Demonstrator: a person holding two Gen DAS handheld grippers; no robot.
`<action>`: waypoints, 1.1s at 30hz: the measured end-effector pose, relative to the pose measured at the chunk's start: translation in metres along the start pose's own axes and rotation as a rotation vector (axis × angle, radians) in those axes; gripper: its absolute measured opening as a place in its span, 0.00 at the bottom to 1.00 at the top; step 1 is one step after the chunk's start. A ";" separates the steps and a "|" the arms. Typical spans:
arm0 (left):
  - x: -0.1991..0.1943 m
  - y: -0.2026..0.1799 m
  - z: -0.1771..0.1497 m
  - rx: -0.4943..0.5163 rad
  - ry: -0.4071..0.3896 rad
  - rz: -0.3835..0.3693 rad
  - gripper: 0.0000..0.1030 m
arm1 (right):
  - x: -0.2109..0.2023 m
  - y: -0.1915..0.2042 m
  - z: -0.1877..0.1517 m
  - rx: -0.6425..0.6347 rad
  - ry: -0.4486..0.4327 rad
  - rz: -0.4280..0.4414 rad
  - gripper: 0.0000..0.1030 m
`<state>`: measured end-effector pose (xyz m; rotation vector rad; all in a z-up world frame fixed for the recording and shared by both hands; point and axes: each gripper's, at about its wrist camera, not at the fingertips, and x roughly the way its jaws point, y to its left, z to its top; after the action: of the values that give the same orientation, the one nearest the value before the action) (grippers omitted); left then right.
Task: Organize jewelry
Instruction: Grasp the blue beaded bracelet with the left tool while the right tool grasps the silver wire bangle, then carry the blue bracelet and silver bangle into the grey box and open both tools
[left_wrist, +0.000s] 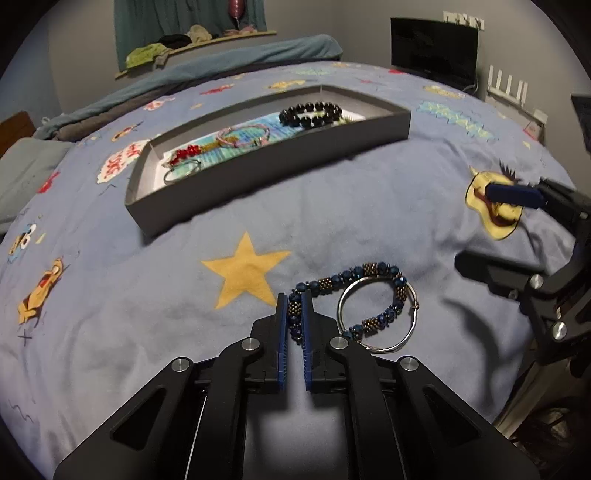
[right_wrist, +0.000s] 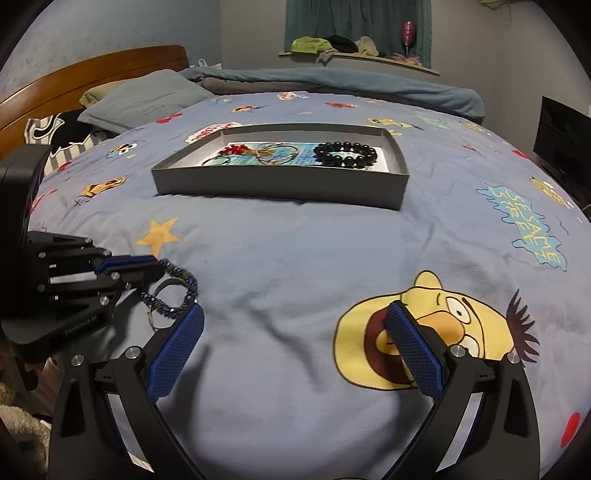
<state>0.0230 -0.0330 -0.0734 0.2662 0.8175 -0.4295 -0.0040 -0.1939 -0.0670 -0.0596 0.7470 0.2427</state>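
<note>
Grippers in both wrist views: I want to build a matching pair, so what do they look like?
Both the left gripper and the right gripper are matte black linkage frames with round silver pivot bolts. Each finger carries a long blue pad with a fine gridded texture. Small white lettering marks the left gripper's body, too small to read. No cables or sleeves show.

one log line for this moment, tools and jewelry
left tool: shut on blue beaded bracelet | right tool: open, empty | thin silver bangle: on blanket | grey tray: holds other bracelets
</note>
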 end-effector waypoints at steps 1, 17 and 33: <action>-0.004 0.002 0.001 -0.009 -0.016 -0.006 0.08 | 0.000 0.001 0.000 -0.004 0.001 0.006 0.94; -0.019 0.054 -0.002 -0.173 -0.067 0.042 0.08 | 0.014 0.052 -0.001 -0.093 0.020 0.117 0.86; -0.018 0.060 -0.016 -0.182 -0.061 -0.014 0.08 | 0.025 0.076 -0.005 -0.150 0.002 0.089 0.46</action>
<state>0.0296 0.0307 -0.0667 0.0779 0.7936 -0.3722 -0.0074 -0.1153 -0.0849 -0.1692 0.7334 0.3835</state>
